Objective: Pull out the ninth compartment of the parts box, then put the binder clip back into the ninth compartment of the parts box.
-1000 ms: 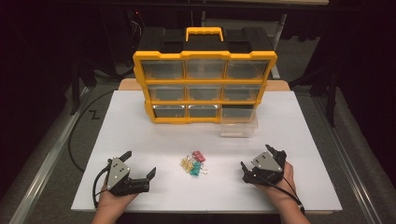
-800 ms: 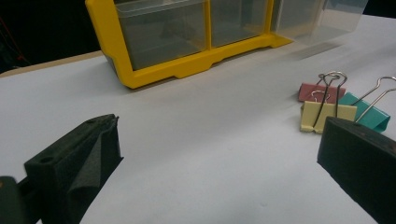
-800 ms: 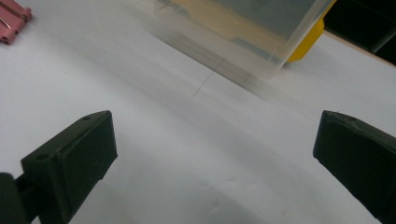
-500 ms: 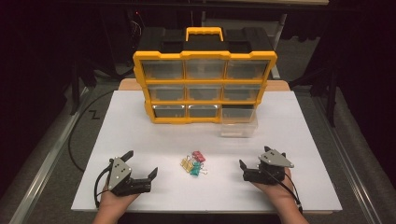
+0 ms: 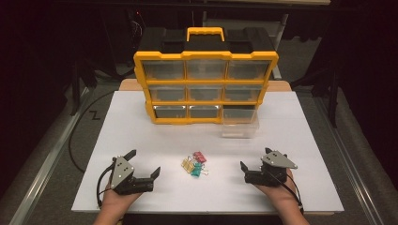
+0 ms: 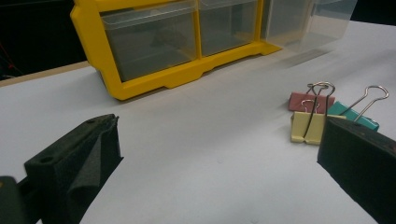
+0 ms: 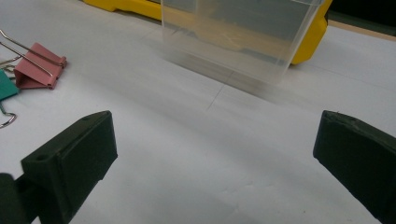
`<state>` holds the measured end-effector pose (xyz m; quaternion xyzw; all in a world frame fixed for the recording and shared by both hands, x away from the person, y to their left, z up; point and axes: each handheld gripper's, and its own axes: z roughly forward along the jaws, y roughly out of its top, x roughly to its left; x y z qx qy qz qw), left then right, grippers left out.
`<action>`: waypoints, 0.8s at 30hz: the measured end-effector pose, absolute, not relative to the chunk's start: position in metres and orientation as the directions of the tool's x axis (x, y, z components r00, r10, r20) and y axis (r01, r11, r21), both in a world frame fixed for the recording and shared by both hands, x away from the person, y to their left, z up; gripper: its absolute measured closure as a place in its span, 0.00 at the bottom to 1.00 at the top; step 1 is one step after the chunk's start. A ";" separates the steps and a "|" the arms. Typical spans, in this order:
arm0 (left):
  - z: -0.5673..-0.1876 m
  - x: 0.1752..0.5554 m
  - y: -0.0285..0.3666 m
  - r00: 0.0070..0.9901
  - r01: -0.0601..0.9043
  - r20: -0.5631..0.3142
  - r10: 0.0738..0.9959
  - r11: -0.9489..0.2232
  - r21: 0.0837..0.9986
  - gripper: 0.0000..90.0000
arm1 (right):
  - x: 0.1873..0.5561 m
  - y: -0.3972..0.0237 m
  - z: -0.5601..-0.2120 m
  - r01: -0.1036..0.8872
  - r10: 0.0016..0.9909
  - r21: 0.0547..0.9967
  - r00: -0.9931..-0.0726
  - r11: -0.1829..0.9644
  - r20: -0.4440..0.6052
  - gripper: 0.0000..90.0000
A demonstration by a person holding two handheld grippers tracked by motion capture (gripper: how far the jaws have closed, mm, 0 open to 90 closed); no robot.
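From the high view, the binder clips (image 5: 194, 164) sit in a little heap on the white tabletop (image 5: 141, 131), close to the near edge and about midway between its two near corners. The left gripper (image 5: 143, 164) rests near the near left corner with its jaws spread wide, nothing in them. The right gripper (image 5: 253, 169) is down toward the near right corner, also gaping and empty. The yellow drawer organizer (image 5: 205, 86) stands at the far edge, and one clear drawer (image 5: 240, 125) is pulled out at its bottom right.

Left gripper view: jaws apart, bare table between them, with the yellow clip (image 6: 308, 127), pink clip (image 6: 310, 100) and teal clip (image 6: 355, 116) just beside the right-hand jaw.

Right gripper view: jaws wide apart again, the clear drawer straight ahead, the pink clip off to the left edge.
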<state>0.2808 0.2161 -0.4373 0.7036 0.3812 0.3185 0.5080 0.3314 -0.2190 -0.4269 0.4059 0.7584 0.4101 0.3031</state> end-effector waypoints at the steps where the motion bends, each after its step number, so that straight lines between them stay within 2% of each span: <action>1: -0.438 0.280 0.216 0.507 0.214 0.062 0.860 -0.195 0.957 0.00 | 0.332 -0.219 -0.427 0.370 0.863 0.865 -0.489 0.339 -0.129 0.01; 8: -0.438 0.282 0.216 0.506 0.220 0.053 0.861 -0.188 0.957 0.00 | 0.335 -0.216 -0.428 0.386 0.855 0.854 -0.505 0.349 -0.121 0.01; 15: -0.438 0.279 0.219 0.498 0.225 0.043 0.866 -0.177 0.958 0.00 | 0.338 -0.209 -0.429 0.429 0.832 0.833 -0.551 0.349 -0.066 0.01; 24: -0.435 0.279 0.216 0.509 0.208 0.066 0.858 -0.197 0.958 0.00 | 0.337 -0.192 -0.432 0.415 0.780 0.818 -0.623 0.399 -0.064 0.01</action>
